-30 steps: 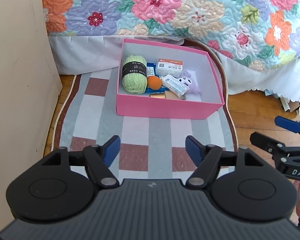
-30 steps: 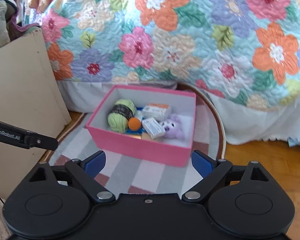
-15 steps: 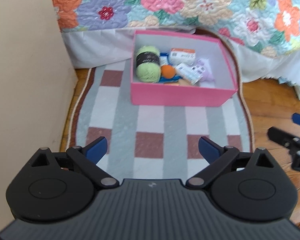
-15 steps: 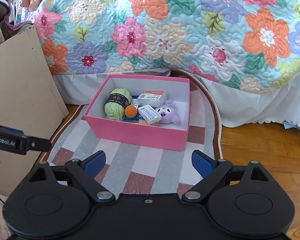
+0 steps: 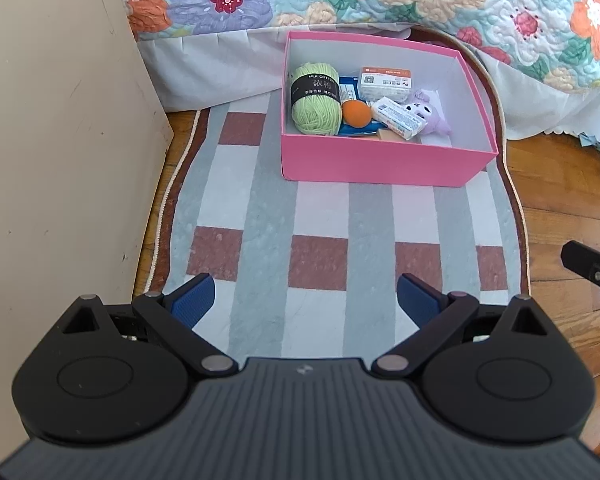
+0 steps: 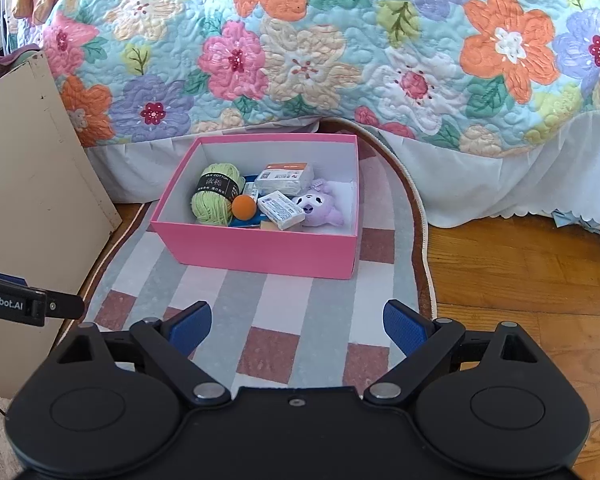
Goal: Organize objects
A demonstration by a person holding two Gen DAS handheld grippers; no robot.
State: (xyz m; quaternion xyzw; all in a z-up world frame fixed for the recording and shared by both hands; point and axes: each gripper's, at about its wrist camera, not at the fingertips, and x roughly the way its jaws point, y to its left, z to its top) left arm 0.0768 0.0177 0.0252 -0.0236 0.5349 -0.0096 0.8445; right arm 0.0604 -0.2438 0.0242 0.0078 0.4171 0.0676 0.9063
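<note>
A pink box [image 5: 380, 166] [image 6: 260, 250] stands on a checked rug near the bed. Inside lie a green yarn skein [image 5: 315, 100] [image 6: 216, 196], an orange ball [image 5: 356, 113] [image 6: 244, 207], two white packets [image 5: 385, 80] [image 6: 281, 210], a purple plush toy [image 5: 430, 114] [image 6: 320, 206] and a blue item partly hidden beneath them. My left gripper [image 5: 305, 300] hangs open over the rug, well short of the box, nothing between its fingers. My right gripper [image 6: 298, 326] is open too, empty, on the near side of the box.
The rug [image 5: 320, 220] lies on a wooden floor [image 6: 520, 272]. A beige board [image 5: 60, 140] stands along the left. The bed's flowered quilt [image 6: 340, 40] and white skirt hang behind the box. The other gripper's arm shows at each view's edge.
My left gripper's jaws have spread wider and it has drawn back from the box and tipped down. The right gripper has also pulled back a little; the box looks farther off.
</note>
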